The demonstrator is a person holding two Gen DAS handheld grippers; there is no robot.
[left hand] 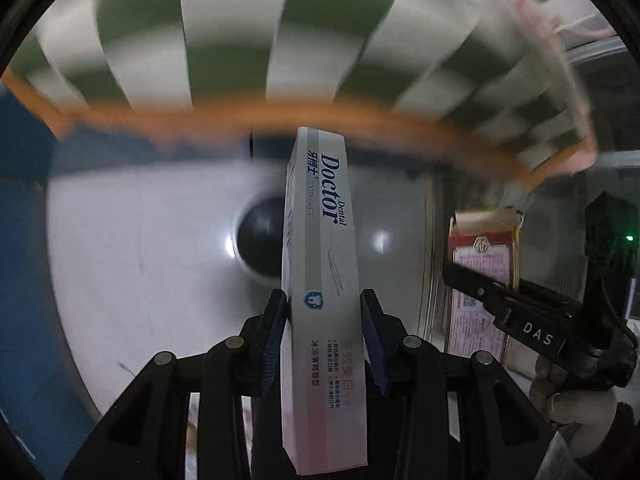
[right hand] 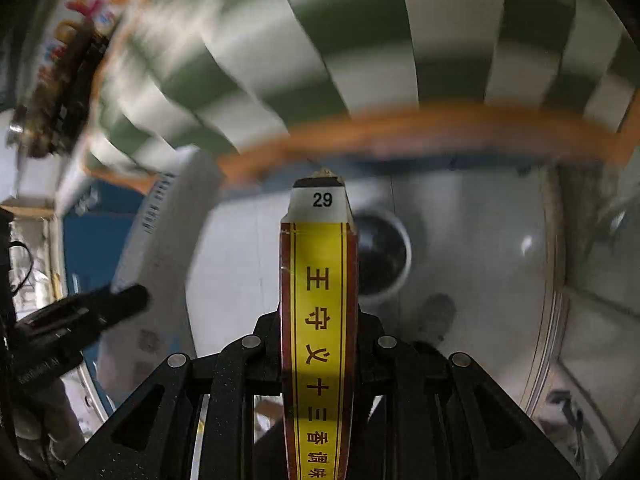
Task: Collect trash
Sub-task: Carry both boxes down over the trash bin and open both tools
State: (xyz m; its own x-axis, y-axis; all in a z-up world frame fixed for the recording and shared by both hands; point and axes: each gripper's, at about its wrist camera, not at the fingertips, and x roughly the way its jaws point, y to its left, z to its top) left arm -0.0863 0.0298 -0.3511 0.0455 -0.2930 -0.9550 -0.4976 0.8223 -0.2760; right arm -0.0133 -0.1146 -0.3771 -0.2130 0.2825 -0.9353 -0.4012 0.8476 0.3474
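A green-and-white checked cloth (left hand: 224,32) with an orange border is seen blurred across the top of both views, ahead of the hand-held grippers. Below it, a pale round bin (left hand: 140,260) with a dark hole at its middle is spread under both grippers; in the right wrist view its rim (right hand: 554,280) is seen curving to the right. A blue area (left hand: 20,240) is seen to the left of the bin.

The left hand-held gripper (left hand: 324,312) is pointed over the bin, and a toothpaste box (left hand: 320,280) marked "Doctor" is clamped upright between its pads. The right hand-held gripper (right hand: 320,320) is likewise held over the bin, closed on a spice packet (right hand: 320,300) with a yellow edge and the number 29 at its tip.

In the left wrist view the right hand-held gripper (left hand: 480,284) is seen to the right with the red packet (left hand: 484,264) in it. In the right wrist view the left hand-held gripper (right hand: 128,300) and the box (right hand: 160,248) are seen blurred to the left.

The clutter at the upper corners cannot be made out.
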